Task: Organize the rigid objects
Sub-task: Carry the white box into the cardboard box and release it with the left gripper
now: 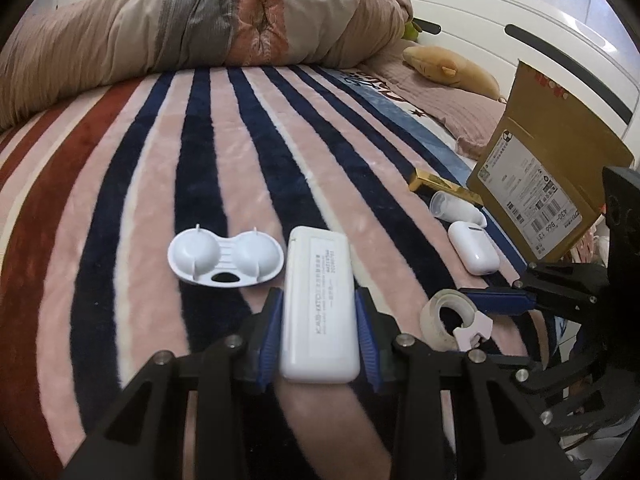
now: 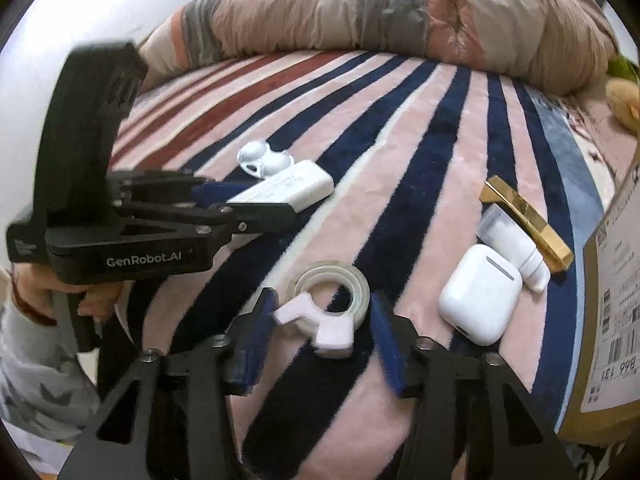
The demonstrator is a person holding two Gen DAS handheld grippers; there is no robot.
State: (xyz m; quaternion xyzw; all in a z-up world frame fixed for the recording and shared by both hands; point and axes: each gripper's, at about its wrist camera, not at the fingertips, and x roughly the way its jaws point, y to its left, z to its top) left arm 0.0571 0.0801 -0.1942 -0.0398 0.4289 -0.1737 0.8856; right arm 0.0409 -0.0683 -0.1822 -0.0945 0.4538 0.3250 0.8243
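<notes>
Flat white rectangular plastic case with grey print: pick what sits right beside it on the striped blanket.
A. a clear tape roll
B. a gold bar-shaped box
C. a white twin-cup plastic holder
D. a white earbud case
C: the white twin-cup plastic holder lies against the flat white rectangular plastic case, which the left gripper clamps.

Left half of the bed point(image 1: 132, 168): I am seeing open striped blanket lying free up to the rolled quilt point(image 1: 200, 28).
Far edge: the quilt is blocking it.
Right edge: the cardboard box point(image 1: 560, 184) is walling it off.
Beside the box: gold bar point(image 2: 524, 222), tube point(image 2: 516, 248) and earbud case point(image 2: 480, 298) are crowding together.
Middle: double-cup tray point(image 1: 224, 260) and tape roll point(image 2: 334, 292) are leaving narrow lanes.
</notes>
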